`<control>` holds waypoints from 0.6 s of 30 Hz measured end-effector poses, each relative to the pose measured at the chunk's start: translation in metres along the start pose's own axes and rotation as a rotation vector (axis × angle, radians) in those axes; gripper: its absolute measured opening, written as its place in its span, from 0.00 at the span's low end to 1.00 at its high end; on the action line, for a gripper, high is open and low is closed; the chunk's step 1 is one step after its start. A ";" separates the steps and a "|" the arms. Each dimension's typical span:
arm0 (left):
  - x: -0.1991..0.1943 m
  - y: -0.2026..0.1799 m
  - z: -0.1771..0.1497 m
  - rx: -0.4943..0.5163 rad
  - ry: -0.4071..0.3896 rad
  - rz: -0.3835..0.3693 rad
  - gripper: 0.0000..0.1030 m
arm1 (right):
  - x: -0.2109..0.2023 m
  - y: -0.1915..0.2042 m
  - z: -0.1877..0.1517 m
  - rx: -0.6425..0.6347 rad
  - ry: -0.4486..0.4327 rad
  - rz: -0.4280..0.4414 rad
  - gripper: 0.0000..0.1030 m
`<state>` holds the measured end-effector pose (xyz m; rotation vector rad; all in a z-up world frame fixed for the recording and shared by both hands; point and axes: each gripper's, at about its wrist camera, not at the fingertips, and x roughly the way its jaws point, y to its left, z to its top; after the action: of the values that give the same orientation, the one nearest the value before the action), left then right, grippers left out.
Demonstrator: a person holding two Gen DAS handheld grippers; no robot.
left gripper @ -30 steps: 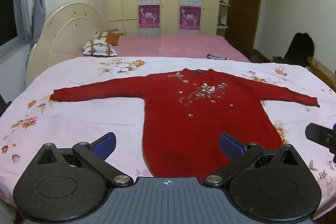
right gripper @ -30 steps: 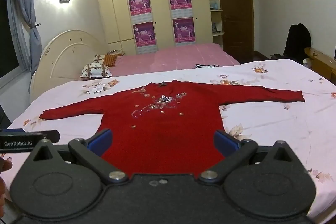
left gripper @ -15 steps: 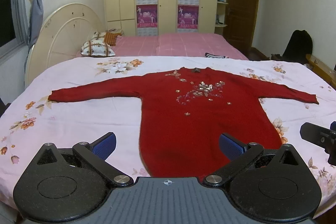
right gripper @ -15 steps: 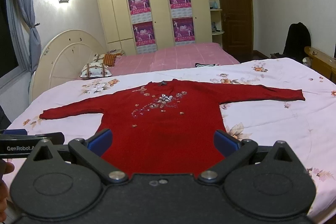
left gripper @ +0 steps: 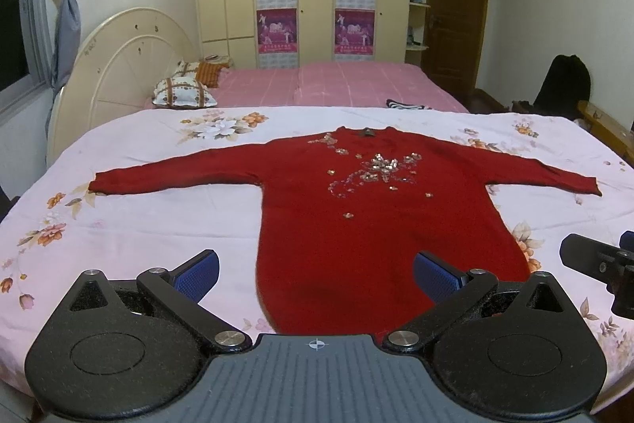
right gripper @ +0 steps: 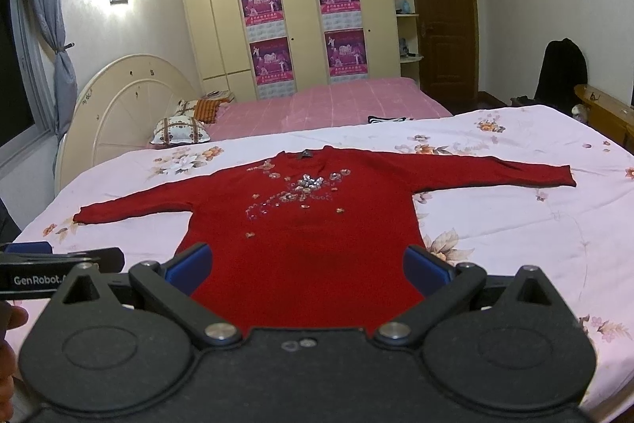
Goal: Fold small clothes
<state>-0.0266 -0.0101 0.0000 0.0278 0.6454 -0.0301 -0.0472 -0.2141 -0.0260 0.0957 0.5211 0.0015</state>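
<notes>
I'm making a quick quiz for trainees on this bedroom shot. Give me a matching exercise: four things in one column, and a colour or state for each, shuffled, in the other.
Things:
1. sweater
2. far bed cover
3. left claw
4. curtain

States:
A. tied back, grey-blue
B. red, spread flat with sleeves out
C. plain pink
D. open, holding nothing

Pairs: 1-B, 2-C, 3-D, 4-A

Right gripper (right gripper: 307, 262) jaws wide apart, blue pads (right gripper: 189, 261) empty, hovering over hem of red sweater (right gripper: 301, 224); sweater lies flat on floral bedsheet (right gripper: 515, 224), both sleeves spread out, sequins on chest, collar at far end. Left gripper (right gripper: 59, 266) edge visible at left, jaw state unclear. Pink bed (right gripper: 337, 104) and wardrobe (right gripper: 297, 6) behind
</notes>
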 end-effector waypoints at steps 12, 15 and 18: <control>0.001 -0.006 0.002 0.008 0.003 -0.008 1.00 | 0.005 -0.006 -0.001 0.008 0.013 -0.009 0.99; 0.000 -0.008 0.001 0.013 0.005 -0.009 1.00 | 0.006 -0.008 -0.001 0.013 0.017 -0.013 0.99; -0.001 -0.010 0.001 0.024 0.008 -0.005 1.00 | 0.005 -0.009 -0.001 0.016 0.021 -0.014 0.99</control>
<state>-0.0270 -0.0202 0.0008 0.0498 0.6536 -0.0432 -0.0433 -0.2226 -0.0302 0.1076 0.5425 -0.0157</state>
